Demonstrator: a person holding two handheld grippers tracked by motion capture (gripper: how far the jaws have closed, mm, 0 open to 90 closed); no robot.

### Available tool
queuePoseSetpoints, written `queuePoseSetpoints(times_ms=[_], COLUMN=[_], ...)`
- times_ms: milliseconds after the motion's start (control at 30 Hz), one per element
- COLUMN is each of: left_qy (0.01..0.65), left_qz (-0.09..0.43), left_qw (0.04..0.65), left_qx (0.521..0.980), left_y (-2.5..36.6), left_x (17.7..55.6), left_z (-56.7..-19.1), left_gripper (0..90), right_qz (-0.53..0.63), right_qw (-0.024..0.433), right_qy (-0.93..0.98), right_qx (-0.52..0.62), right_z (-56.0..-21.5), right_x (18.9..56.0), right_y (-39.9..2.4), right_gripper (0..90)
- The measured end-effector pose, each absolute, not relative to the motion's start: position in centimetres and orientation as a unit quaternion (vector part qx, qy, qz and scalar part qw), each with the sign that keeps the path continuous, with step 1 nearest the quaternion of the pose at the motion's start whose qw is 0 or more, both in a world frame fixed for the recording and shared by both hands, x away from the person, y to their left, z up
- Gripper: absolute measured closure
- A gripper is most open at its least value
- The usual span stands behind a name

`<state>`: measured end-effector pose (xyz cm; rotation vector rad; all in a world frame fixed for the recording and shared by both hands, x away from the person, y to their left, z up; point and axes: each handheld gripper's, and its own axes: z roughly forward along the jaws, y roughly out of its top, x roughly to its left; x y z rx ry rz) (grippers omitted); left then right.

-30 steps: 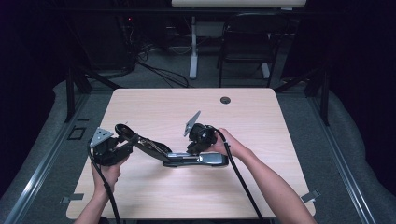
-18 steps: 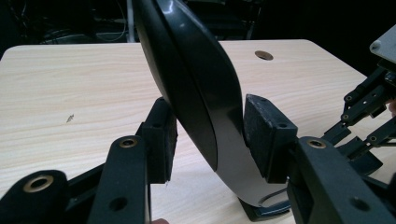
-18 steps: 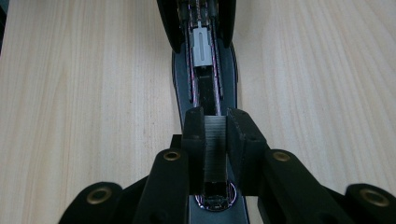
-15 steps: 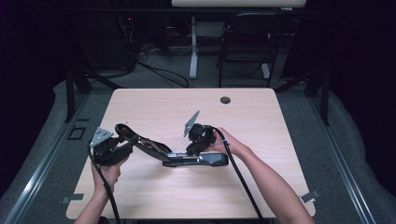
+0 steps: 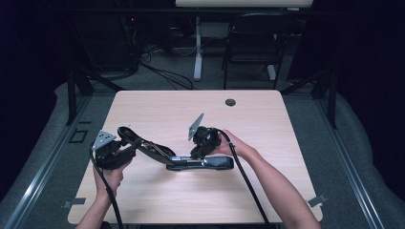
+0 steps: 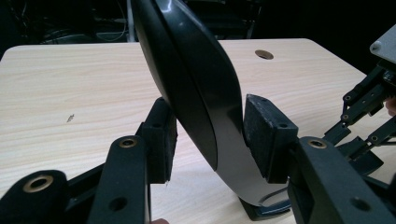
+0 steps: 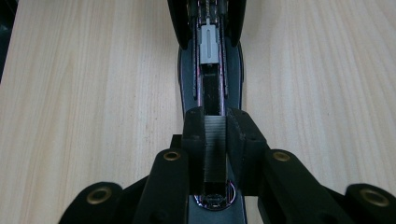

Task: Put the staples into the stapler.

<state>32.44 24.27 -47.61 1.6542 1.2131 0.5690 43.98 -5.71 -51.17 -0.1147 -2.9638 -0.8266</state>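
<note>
Stapler point(image 5: 200, 163): a black desk stapler is lying open near the middle of the light wood table point(image 5: 267, 119), its base flat on the surface and pointing toward the right side of the high view.

Stapler lid point(image 6: 196, 88): the curved black top cover is standing swung up and back from the base, rising to the left in the high view; in the left gripper view it is arching upward between that gripper's jaws.

Staple channel point(image 7: 211, 88): the open magazine is running away from the camera in the right gripper view, with a pale grey pusher block point(image 7: 209, 43) sitting at its far end.

Staple strip point(image 7: 215, 151): a grey ribbed block of staples is standing upright directly over the near end of the channel.

Left gripper point(image 6: 210, 140): its jaws are standing partly closed, with both pads pressing on the lid's two sides and holding it raised.

Right gripper point(image 7: 215, 140): its jaws are standing nearly closed, clamping the staple strip between the pads just above the stapler base.

Hands: a bare hand is grasping each gripper from the near edge of the table.

Change from the earlier frames: both grippers, the lid and the base are remaining in the same places; nothing is shifting.
</note>
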Motion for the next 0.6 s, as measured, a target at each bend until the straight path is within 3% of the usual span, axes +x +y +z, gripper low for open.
queuePoseSetpoints(times_ms=[600], left_qy=[0.498], left_qz=[0.234], left_qw=[0.484], left_qx=[0.680], left_y=[24.24], left_x=[32.43], left_z=[-47.62], left_gripper=[55.5], right_qz=[-0.254], right_qw=[0.022], right_qy=[-0.967], right_qx=[-0.018], right_z=[-51.26], right_x=[43.77], right_y=[-5.70], right_gripper=[77.9])
